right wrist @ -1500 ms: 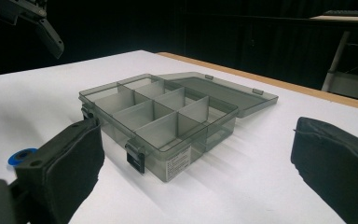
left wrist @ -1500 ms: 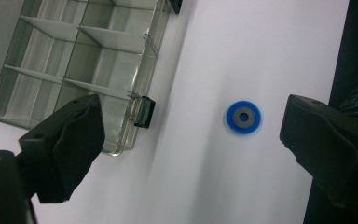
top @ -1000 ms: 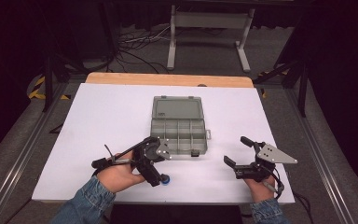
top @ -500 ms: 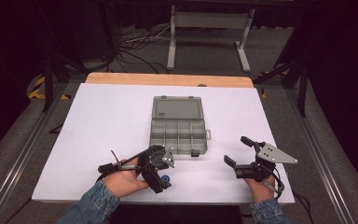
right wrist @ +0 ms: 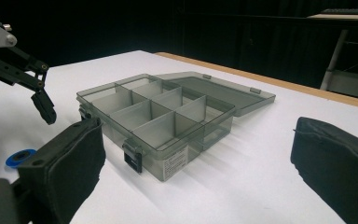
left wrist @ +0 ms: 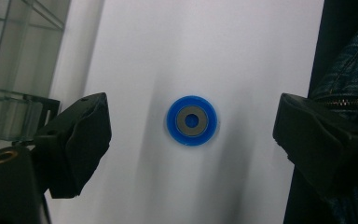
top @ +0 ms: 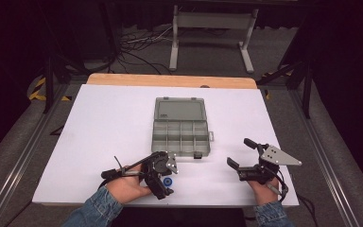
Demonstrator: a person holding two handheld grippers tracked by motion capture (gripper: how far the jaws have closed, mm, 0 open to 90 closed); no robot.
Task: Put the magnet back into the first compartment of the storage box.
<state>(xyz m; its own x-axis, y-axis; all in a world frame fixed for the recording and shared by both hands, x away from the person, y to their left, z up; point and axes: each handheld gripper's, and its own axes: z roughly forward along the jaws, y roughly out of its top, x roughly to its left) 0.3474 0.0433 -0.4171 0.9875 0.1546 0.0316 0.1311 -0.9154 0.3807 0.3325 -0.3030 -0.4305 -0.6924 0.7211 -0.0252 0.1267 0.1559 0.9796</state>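
Dark room, white bench (top: 99, 142) with a wood strip along its far edge. Near the bench's near edge, left of middle, a blue ring (left wrist: 191, 120) lies flat with a grey washer-like insert and a hole in the middle. It also shows in the high view (top: 168, 182).

The left tongs (left wrist: 191, 135) point straight down over the ring, jaws spread wide, one on each side, neither touching it. Nothing is held. The right tongs (top: 242, 152) rest near the near right corner, jaws spread, empty, aimed toward the box (top: 182, 127). That box is clear grey with dividers, its lid laid open toward the far edge, and sits mid-bench; every compartment I can see looks empty.

Step in hand, as I judge it: picking up the ring with the left tongs.
- Keep the ring centred between the jaws; it looks centred now.
- Go down until the tips nearly meet the bench, since the ring is thin and flat and a high pinch would likely slip over it.
- Close slowly on the outer rim, so it doesn't skid or flip.
- Lift straight up before heading to the box.

Orientation: the ring is round, so it has no long axis in the bench plane. Its hole axis points straight up, flat face up. Any grip direction across the rim should do.
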